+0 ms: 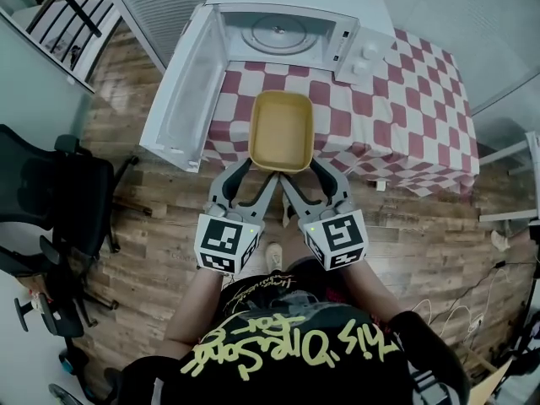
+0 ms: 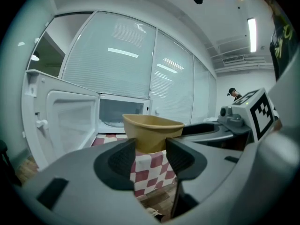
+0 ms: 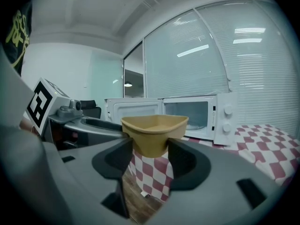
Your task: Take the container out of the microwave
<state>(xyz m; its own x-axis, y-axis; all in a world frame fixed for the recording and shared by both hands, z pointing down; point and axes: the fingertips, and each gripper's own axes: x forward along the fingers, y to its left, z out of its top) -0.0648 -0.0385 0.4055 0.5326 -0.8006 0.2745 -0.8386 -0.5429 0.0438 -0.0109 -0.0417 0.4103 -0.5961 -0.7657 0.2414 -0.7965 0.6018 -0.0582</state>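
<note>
I had the tan rectangular plastic container (image 1: 281,129) out of the white microwave oven (image 1: 291,28). It sat in front of the oven opening, well apart from it, over the near part of the red-and-white checked tablecloth (image 1: 405,108), with its near end at the table's front edge. It was open-topped, upright, and looked empty.

Left gripper (image 1: 260,171): jaws stood wide but clamped on the container's near left corner. The left gripper view showed both pads against the tan wall (image 2: 152,130). Right gripper (image 1: 301,170): same thing, clamped on the near right corner, with the wall (image 3: 154,130) wedged between its pads. So it was a two-gripper hold, one on each near corner.

The gripper views showed checked cloth below the container's underside, so I judged it lifted clear rather than resting, though I could not be sure of that from the head view.

The oven door (image 1: 181,91) hung wide open to the left. The cavity held only the round glass turntable (image 1: 283,32).

Progress: I judged the removal itself essentially done, since the container was fully outside the cavity. What seemed left was to set it down on the cloth and let go with both grippers. Closing the door was not asked for.
</note>
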